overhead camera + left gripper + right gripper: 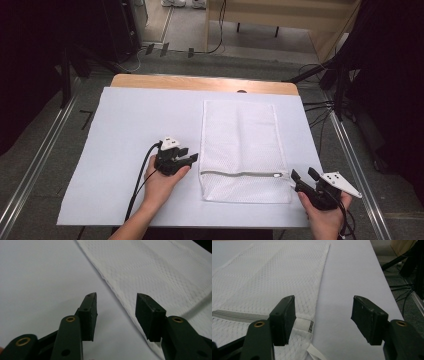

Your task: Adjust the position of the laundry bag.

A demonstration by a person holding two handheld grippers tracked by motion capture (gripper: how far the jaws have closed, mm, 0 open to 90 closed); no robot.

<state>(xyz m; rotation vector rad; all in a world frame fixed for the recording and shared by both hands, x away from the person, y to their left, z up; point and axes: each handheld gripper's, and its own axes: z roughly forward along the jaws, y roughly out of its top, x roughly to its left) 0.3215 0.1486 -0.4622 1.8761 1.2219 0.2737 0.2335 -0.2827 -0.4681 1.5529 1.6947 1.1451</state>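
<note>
High view first: a white mesh laundry bag [243, 150] lies flat right of centre in the frame, on a pale sheet [125, 130] that covers the wooden table [200, 82]. It lies lengthwise away from the person, with its grey zipper [240, 174] running across near the lower end, so the closure faces the hands, which looks deliberate.

At lower centre-left, the left gripper [190, 157] sits just beside the bag's left edge, about level with the zipper's start, its jaws spread wide and holding nothing. In the left gripper view those jaws straddle the mesh hem [117, 296], one over bare sheet and the other over fabric, a stance I judge fit for pinching that edge to steady it.

At lower right, the right gripper [301, 176] points toward the zipper's far end, its jaws also wide and empty. The right gripper view puts its jaws on either side of the bag's corner, where a small white tab [302, 325] caps the zipper, probably the pull's housing, though I cannot make out the pull itself. Both hands appear staged to open the bag.
</note>
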